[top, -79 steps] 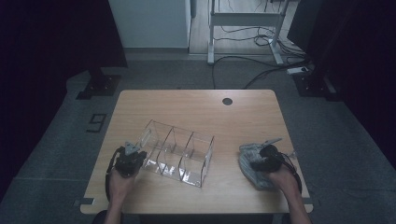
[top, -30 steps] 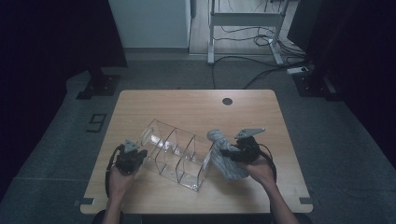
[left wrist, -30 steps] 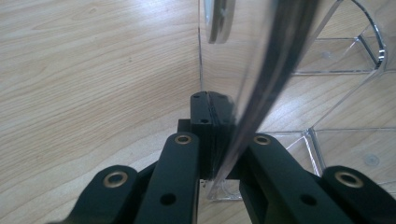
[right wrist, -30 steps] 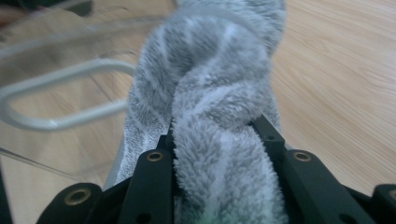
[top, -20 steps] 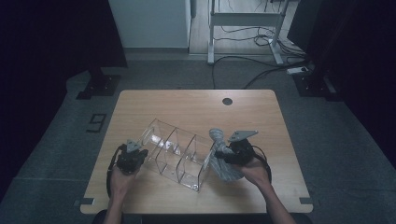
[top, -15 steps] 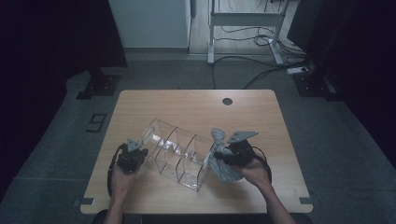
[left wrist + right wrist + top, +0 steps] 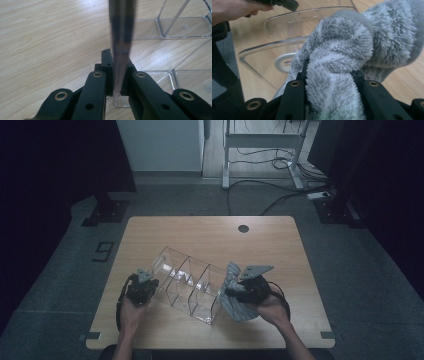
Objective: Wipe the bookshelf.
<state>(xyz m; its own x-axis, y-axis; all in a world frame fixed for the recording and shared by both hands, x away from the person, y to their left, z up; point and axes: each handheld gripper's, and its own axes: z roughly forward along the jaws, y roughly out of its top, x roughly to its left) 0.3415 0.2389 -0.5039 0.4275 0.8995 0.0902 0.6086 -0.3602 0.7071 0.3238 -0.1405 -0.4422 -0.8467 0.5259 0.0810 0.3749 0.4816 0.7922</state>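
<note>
- 2 grippers share the job: the left gripper (image 7: 143,286) steadies a clear acrylic organizer (image 7: 192,285) while the right gripper (image 7: 243,292) brings a grey fluffy cloth (image 7: 235,296) to it.
- Left jaws are pinched tight on the thin edge of the organizer's wall (image 7: 120,37), which stands upright between them in the left gripper view.
- Right jaws are partly closed, clamped on a thick bunched fold of the cloth (image 7: 337,75); the pile bulges out above them.
- Organizer sits tilted and skewed on the wooden table (image 7: 210,232), near the person's side, with 3 compartments in a row; the cloth touches its right end.
- Step in hand, as I read it: wiping the organizer, with the cloth just arriving at the end compartment's rim (image 7: 294,42).
- Next move likely calls for pushing the cloth along or into that compartment while the left grip holds firm, since the light plastic could slide or tip under pressure.
</note>
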